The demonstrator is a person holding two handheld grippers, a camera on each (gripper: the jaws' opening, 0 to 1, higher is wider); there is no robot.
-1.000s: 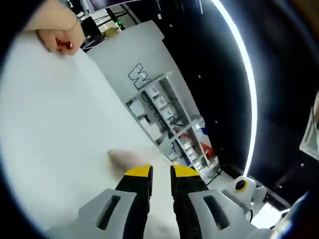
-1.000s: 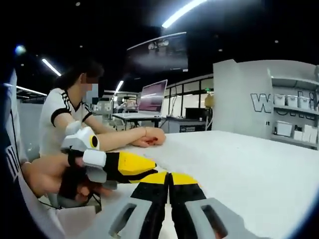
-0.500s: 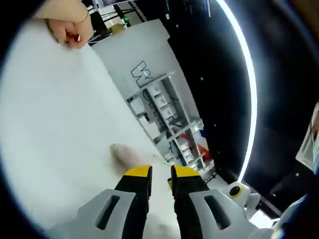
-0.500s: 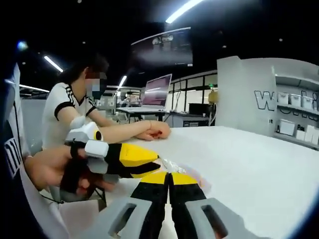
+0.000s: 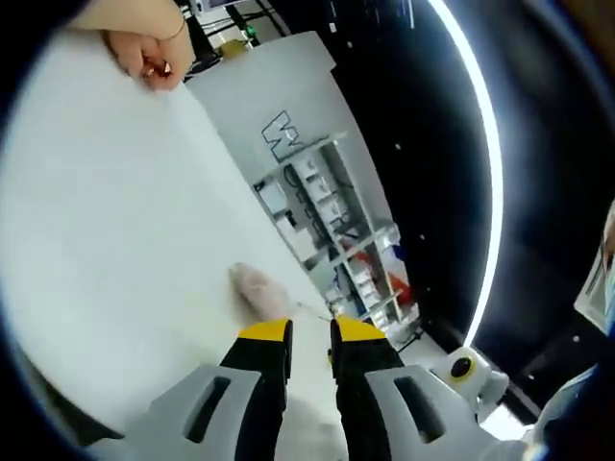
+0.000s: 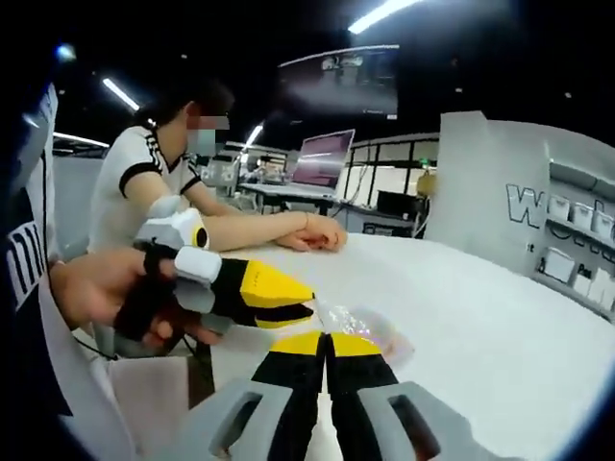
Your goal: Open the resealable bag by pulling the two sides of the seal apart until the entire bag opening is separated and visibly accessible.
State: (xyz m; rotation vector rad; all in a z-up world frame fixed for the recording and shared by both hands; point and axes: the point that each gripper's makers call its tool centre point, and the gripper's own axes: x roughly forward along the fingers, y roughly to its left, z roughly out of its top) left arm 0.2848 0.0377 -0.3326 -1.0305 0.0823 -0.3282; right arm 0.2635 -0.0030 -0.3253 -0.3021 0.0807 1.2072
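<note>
bag: small clear plastic resealable bag [image 6: 357,327] with something pale pinkish inside; contents too blurred to name. It hangs just beyond both tool tips, above the white surface [image 6: 500,346]. In the left gripper view it shows as a pale blurred lump [image 5: 258,290] just ahead of the jaws.
right tool: your right tool [image 6: 327,344] has its yellow-tipped jaws pressed together with no gap. The bag edge sits right at the tips, so it looks clamped on one side of the seal.
left tool: your left tool [image 6: 300,309] comes in from the left of the right gripper view, jaws nearly together on the bag's near edge. In its own view [image 5: 310,331] a narrow slit stays between the jaws, so I judge it pinching thin film, not certain.
key relation: both tools meet at the same end of the bag, tips almost touching each other. The bag's long axis runs away from the tips, out over the surface. Neither hand is nearer; both are at the seal.
next move: my read is you pull the two tools apart, across the seal line, not along the bag.
opening: not visibly separated yet.
risk: film may slip from the left tool, given that slit.
background: a seated person rests a hand [image 6: 322,233] on the far surface edge, well apart from the bag.
</note>
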